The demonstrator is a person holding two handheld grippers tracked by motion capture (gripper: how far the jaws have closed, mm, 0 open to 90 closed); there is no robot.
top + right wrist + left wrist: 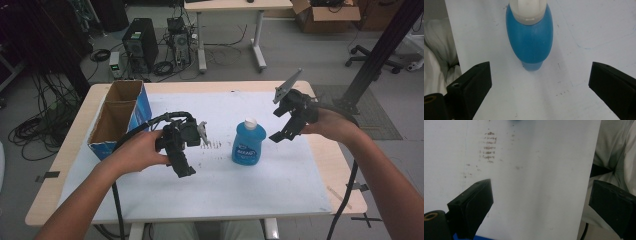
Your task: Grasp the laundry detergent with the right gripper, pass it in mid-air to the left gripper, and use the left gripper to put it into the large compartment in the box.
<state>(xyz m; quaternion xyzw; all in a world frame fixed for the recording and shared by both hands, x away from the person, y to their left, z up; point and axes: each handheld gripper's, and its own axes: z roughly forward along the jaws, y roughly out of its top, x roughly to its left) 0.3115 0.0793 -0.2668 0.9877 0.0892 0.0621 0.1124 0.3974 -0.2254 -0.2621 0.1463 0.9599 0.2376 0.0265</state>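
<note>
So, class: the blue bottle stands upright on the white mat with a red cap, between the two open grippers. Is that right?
Not quite: the cap is white, as the high view shows. The blue bottle does stand upright on the white mat, between the left gripper and right gripper, both open.

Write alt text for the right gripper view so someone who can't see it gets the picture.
A blue bottle with a white cap stands on a white table sheet, seen from above, ahead of the right gripper, whose two black jaws stand wide open and apart from it. Pale fabric shows past the sheet's left edge.
</note>
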